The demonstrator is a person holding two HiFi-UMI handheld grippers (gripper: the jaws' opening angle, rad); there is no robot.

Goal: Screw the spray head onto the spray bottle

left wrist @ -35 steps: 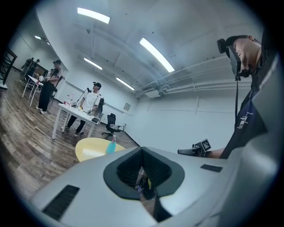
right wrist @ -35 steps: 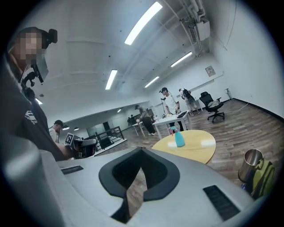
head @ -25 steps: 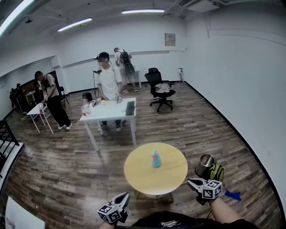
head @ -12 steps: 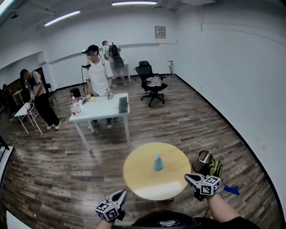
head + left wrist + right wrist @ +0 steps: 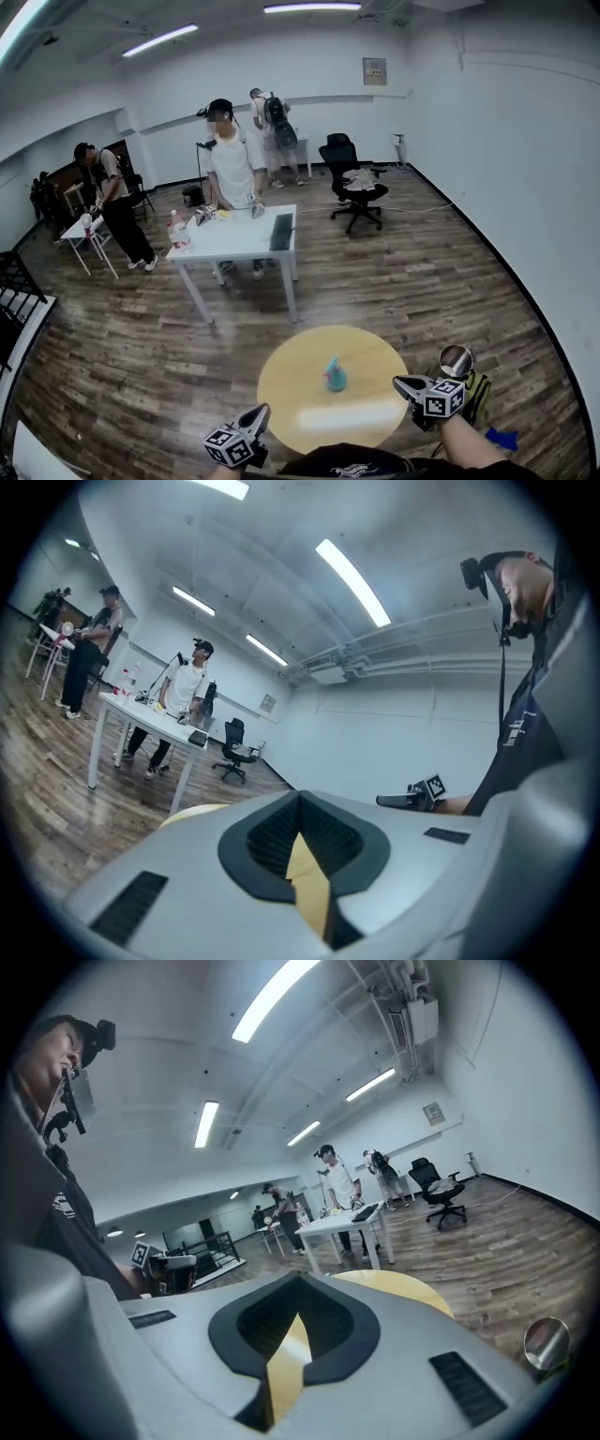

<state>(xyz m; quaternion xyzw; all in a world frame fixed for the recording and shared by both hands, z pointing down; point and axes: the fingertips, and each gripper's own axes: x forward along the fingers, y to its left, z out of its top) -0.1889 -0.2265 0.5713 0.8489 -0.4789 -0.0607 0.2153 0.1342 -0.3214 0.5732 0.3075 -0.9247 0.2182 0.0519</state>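
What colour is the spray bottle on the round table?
The spray bottle is teal, best seen in head view.

Your right gripper [image 5: 298, 1288] fills the lower half of the frame, jaws pressed together with nothing between them. Just past its tip, right of centre, curves the edge of a round yellow table [image 5: 398, 1290]. Your left gripper [image 5: 178, 1262] shows at mid-left beside your dark sleeve. A metal cup [image 5: 546, 1341] sits at lower right on the wooden floor [image 5: 506, 1232]. Farther back, people stand around a white table [image 5: 349, 1221], with a black office chair [image 5: 441, 1188] to its right.
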